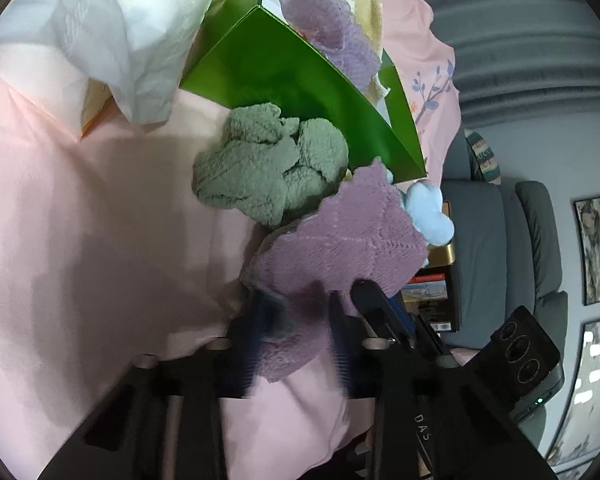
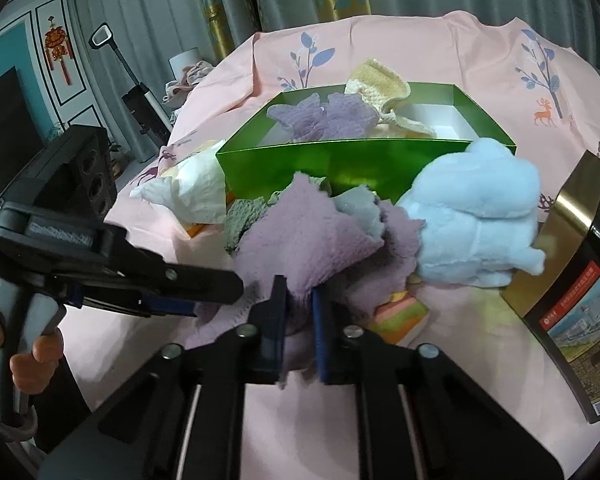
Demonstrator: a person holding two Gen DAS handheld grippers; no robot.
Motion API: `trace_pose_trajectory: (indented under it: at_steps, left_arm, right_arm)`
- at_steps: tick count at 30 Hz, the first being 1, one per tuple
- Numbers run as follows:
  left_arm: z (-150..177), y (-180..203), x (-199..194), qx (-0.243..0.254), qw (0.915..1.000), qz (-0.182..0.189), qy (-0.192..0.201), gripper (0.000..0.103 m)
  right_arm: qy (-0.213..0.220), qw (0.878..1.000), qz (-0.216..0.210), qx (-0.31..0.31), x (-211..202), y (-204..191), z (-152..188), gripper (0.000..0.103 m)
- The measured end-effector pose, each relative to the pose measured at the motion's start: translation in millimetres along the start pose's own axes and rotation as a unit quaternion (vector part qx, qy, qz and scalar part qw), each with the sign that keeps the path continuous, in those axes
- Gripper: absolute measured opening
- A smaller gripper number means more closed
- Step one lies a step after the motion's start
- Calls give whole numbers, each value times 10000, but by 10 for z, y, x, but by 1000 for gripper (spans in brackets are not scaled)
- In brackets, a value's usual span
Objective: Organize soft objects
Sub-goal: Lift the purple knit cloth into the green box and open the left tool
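while tilted down, both hand-held grippers (image 1: 296, 332) (image 2: 300, 320) pinch purple cloth (image 1: 340, 240).

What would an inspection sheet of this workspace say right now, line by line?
Surface: pink printed cloth covers it.
Job's things: purple towel; sage towel; blue plush; lilac and yellow cloths in the green box.
Clutter: white tissue, dark gold-edged box.
Grippers: left gripper and right gripper both shut on the purple towel.
Cables: nothing seen.
Surroundings: curtains, grey sofa.
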State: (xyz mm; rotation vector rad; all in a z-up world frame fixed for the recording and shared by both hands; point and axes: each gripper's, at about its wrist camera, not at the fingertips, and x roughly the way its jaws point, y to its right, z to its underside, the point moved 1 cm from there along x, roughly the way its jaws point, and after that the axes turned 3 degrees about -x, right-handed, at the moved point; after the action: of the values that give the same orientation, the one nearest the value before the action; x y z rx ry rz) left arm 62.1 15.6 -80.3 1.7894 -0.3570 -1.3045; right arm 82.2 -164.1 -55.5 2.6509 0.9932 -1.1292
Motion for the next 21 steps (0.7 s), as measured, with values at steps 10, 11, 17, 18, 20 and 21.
trace_pose_trajectory:
  at_steps: [10,11,17,18,20,21]
  left_arm:
    - [137,345,-342,565,9970,502,192,12]
    - [148,382,-396,608,9965,522,234,12]
    - [134,682,-709,995,9919,638,473,12]
    - [108,756,-776,1072,9907,652,528,12]
    - [63,866,-860,1189,9889,648,606,12]
    - [37,929,-916,1264,9876,647,666,12]
  right_arm:
    - [551,9979,-279,-198,-459,-197,-182,7]
    - [628,9974,-276,-240,-517,-226,-218,7]
    - [1000,9930,-207,-591,-804,-393,-508,7]
    - [1040,9924,-187,-633,-830,-397,-548,7]
    - [1167,9905,-143,-714,-903,-429,-664,7]
    - [1232,9895,-127,-747,-939,-443,-725,7]
